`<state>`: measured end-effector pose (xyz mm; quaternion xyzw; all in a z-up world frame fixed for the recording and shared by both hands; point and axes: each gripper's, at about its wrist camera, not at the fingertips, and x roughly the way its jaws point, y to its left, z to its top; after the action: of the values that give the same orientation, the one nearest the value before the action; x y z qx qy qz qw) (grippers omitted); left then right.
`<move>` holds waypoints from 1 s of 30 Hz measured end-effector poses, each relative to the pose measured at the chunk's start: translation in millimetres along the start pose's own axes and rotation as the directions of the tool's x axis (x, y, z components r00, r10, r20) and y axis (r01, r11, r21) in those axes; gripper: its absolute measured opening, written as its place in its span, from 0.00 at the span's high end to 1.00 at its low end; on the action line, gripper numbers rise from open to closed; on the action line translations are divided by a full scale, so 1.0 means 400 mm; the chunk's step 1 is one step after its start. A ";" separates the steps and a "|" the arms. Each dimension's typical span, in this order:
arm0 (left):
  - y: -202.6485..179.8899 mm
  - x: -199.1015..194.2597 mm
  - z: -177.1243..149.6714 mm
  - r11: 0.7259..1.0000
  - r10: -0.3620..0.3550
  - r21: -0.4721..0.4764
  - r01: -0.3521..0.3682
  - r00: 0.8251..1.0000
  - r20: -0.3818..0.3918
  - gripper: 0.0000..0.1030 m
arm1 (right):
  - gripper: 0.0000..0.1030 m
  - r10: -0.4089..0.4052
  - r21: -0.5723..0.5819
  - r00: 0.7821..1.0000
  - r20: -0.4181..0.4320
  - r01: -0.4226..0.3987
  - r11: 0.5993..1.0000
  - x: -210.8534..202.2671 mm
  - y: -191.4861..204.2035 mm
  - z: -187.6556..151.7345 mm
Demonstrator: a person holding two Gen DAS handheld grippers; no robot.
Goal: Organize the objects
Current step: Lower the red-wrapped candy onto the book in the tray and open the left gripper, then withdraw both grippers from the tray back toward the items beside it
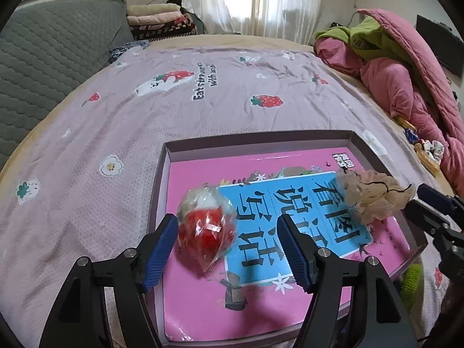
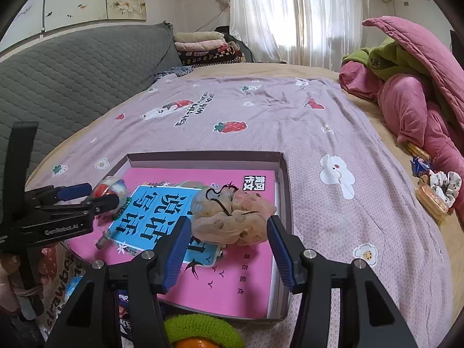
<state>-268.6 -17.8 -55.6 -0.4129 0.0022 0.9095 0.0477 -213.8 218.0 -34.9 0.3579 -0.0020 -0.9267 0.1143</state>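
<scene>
Box (image 1: pixel 166 174), shallow and open-topped, lies on the bed (image 1: pixel 145 116) just ahead of both hand-held grippers, with a pink book (image 1: pixel 203 304) flat inside it covering nearly the whole floor. Two small things sit on that book. A red-and-white item in crinkly clear wrap (image 1: pixel 207 226) lies between the fingers of the left hand-held gripper (image 1: pixel 227 249), closer to its left finger; the jaws stand wide and neither pad clearly presses it, so it looks released or not yet grasped, and the blur on it keeps me from saying which. A peach gauzy scrunchie (image 2: pixel 232 217) rests just ahead of the right hand-held gripper (image 2: pixel 229 249), between its spread fingers; that gripper is also agape and holds nothing.

My reading is that the step in hand is gathering loose items into the box, and these two are already inside it. Other things lie outside it: a green knitted item (image 2: pixel 203 329) right below the right gripper at the box's near edge, and, well off to its right by the pink quilt (image 2: pixel 411 110), a white patterned scrunchie (image 2: pixel 446 185) and wrapped snacks (image 2: pixel 432 200).

The next move likely calls for both grippers to back out with jaws apart, without dragging the soft scrunchie or the slippery wrap, then to reach for one of the things lying outside.
</scene>
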 end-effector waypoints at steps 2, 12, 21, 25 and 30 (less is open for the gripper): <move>0.000 -0.010 0.001 1.000 -0.004 -0.002 0.004 1.000 0.003 0.29 | 0.47 -0.003 -0.003 1.000 0.001 0.003 1.000 -0.001 0.001 0.000; -0.009 -0.058 0.000 1.000 -0.005 0.002 0.005 0.999 0.034 0.28 | 0.40 0.002 -0.014 1.000 0.020 -0.002 1.000 -0.009 0.007 0.007; -0.006 -0.114 0.002 1.000 -0.001 -0.030 0.003 0.998 0.069 0.28 | 0.35 0.014 -0.035 0.999 0.047 -0.013 0.999 -0.022 0.022 0.012; -0.003 -0.144 0.002 0.999 0.013 -0.036 -0.010 0.996 0.092 0.28 | 0.35 0.020 -0.040 0.998 0.063 -0.018 0.999 -0.034 0.024 0.013; -0.006 -0.172 -0.001 0.999 0.041 -0.031 -0.038 0.992 0.123 0.28 | 0.35 0.022 -0.043 0.996 0.086 -0.018 0.999 -0.052 0.024 0.016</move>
<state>-223.2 -21.3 -4.2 -0.3562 -0.0056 0.9341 0.0237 -201.3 212.7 -15.4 0.3150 0.0090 -0.9400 0.1311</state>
